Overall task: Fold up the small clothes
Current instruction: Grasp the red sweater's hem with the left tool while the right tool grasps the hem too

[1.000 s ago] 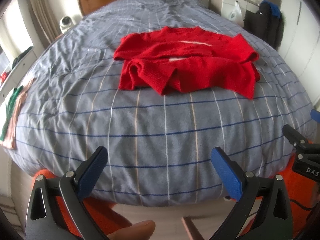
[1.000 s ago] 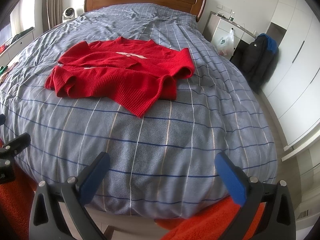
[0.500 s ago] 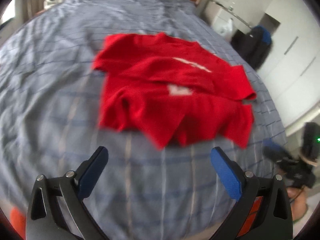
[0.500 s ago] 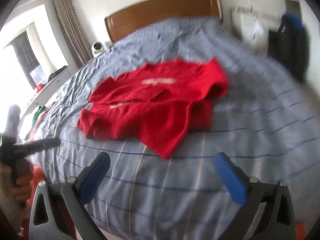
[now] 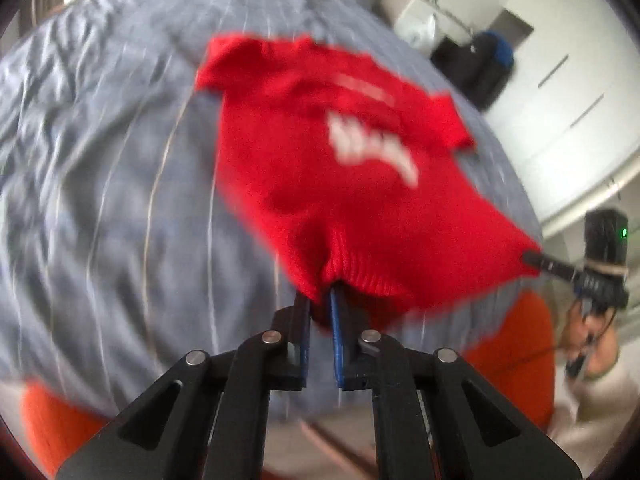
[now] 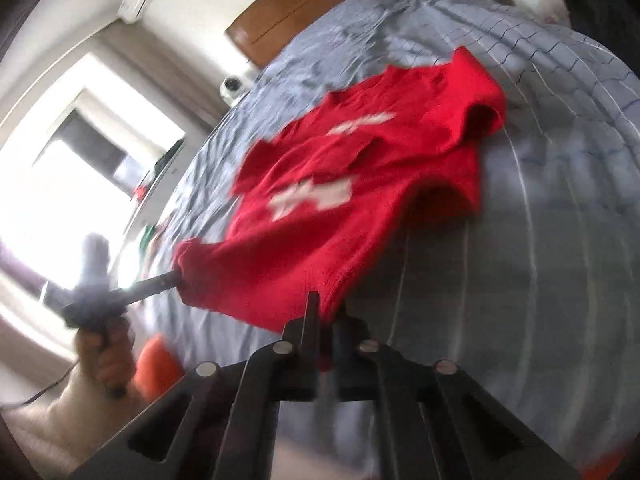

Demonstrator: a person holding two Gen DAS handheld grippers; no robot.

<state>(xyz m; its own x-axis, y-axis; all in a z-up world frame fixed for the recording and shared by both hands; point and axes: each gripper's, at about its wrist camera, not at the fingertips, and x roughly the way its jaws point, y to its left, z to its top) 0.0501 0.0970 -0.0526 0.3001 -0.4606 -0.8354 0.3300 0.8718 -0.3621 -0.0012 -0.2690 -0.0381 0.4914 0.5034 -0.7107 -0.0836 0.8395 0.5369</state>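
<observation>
While the red sweater lay spread on the bed, soft, light and droopy, the left gripper and right gripper each pinched its near ribbed hem corners, probably the best hold.

One red sweater lies on one bed. Two grippers hold its near hem: one left gripper and one right gripper. One wooden headboard stands at the far end, and one window at the left.
</observation>
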